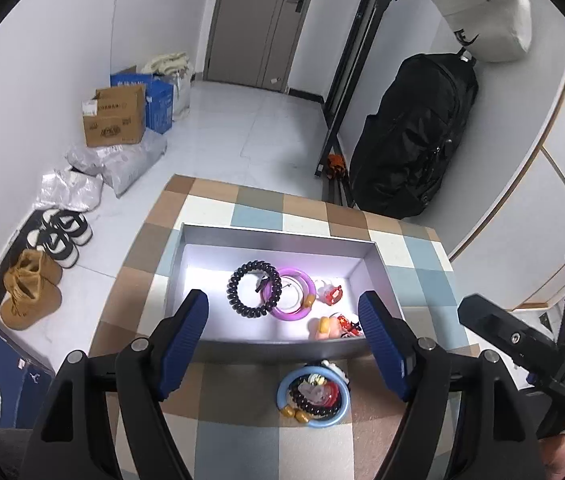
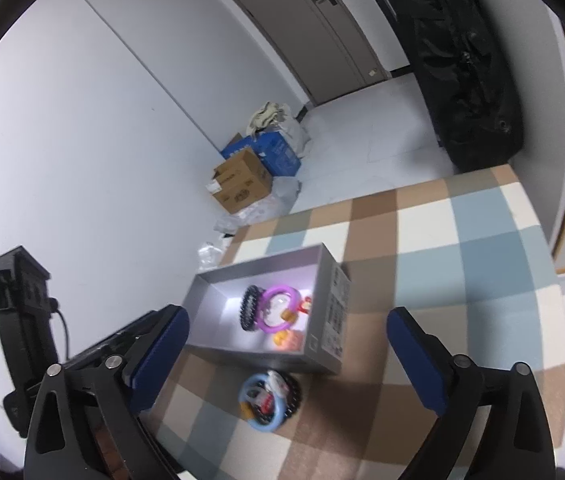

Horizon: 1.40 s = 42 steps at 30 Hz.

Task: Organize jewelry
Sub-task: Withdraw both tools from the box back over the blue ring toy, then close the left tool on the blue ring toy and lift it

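Note:
A grey box (image 1: 274, 236) stands on the checked tablecloth (image 1: 210, 200). It holds a black beaded bracelet (image 1: 253, 289), a purple ring bracelet (image 1: 292, 294), a small red and white charm (image 1: 331, 294) and an orange and red piece (image 1: 334, 326). A pile with a light blue ring, dark beads and amber beads (image 1: 313, 396) lies on the cloth in front of the box. My left gripper (image 1: 284, 344) is open and empty above the box's near wall. My right gripper (image 2: 288, 360) is open and empty, above the pile (image 2: 268, 398) and the box (image 2: 328, 312).
The table's far edge (image 1: 266, 190) drops to a white floor. Cardboard boxes (image 1: 116, 118), bags and shoes (image 1: 34, 292) line the left wall. A black backpack (image 1: 414, 136) leans at the right. The other gripper's body (image 1: 530, 360) shows at the right.

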Each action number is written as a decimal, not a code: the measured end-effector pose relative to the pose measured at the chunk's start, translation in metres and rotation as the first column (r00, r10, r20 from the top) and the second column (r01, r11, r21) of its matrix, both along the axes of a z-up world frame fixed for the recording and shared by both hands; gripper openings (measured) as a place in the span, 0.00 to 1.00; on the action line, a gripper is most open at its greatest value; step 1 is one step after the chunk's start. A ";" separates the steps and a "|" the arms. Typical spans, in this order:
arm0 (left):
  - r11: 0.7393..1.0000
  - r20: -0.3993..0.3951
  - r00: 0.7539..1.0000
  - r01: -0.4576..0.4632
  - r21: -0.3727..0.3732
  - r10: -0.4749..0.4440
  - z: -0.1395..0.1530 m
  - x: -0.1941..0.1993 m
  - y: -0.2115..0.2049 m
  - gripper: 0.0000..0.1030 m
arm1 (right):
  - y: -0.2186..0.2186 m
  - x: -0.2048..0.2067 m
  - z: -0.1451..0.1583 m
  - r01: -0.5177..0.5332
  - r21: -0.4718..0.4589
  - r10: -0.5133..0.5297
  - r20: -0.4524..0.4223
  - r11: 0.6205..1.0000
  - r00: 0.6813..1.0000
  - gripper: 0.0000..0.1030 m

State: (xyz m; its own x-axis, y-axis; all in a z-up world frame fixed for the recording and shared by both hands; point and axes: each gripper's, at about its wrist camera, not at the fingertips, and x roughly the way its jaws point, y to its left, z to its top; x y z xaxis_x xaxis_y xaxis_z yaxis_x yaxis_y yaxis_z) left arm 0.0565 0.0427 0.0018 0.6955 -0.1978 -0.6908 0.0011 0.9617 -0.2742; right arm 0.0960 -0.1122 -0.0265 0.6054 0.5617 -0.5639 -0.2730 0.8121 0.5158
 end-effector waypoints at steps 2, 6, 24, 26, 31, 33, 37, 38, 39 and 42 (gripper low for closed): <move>1.000 0.033 0.999 0.008 -0.001 -0.008 0.002 -0.009 0.000 0.75 | -0.002 -0.008 0.000 0.009 -0.023 -0.009 -0.004 1.000 1.000 0.99; 1.000 0.060 0.998 0.025 0.004 -0.025 0.003 -0.018 -0.001 0.81 | -0.005 -0.022 0.001 0.032 -0.035 -0.032 -0.003 0.999 0.999 1.00; 0.992 -0.103 0.988 0.122 0.019 -0.119 -0.035 -0.021 -0.022 0.82 | -0.012 -0.041 0.001 0.074 -0.071 -0.074 0.005 0.995 0.997 1.00; 0.984 -0.114 0.980 0.169 0.053 -0.162 -0.039 -0.024 -0.034 0.82 | -0.013 -0.040 -0.001 0.076 -0.066 -0.077 -0.006 0.995 0.997 1.00; 0.971 -0.122 0.976 0.196 0.137 -0.180 -0.042 -0.024 -0.042 0.82 | -0.019 -0.038 -0.004 0.088 -0.066 -0.090 -0.020 0.994 0.996 1.00; 0.969 -0.124 0.975 0.202 0.141 -0.185 -0.043 -0.022 -0.044 0.82 | -0.020 -0.037 -0.006 0.096 -0.079 -0.098 -0.021 0.992 0.995 1.00; 0.967 -0.181 0.965 0.217 0.133 -0.192 -0.055 -0.013 -0.045 0.82 | -0.024 -0.034 -0.012 0.098 -0.077 -0.102 -0.048 0.992 0.994 1.00; 0.967 -0.191 0.963 0.219 0.129 -0.193 -0.057 -0.012 -0.045 0.82 | -0.025 -0.033 -0.013 0.099 -0.076 -0.103 -0.053 0.992 0.993 1.00; 0.967 -0.201 0.960 0.224 0.120 -0.197 -0.059 -0.011 -0.046 0.82 | -0.027 -0.033 -0.014 0.100 -0.074 -0.104 -0.060 0.992 0.993 1.00; 0.965 -0.227 0.953 0.232 0.124 -0.200 -0.064 -0.008 -0.047 0.77 | -0.030 -0.032 -0.017 0.101 -0.062 -0.106 -0.076 0.993 0.992 1.00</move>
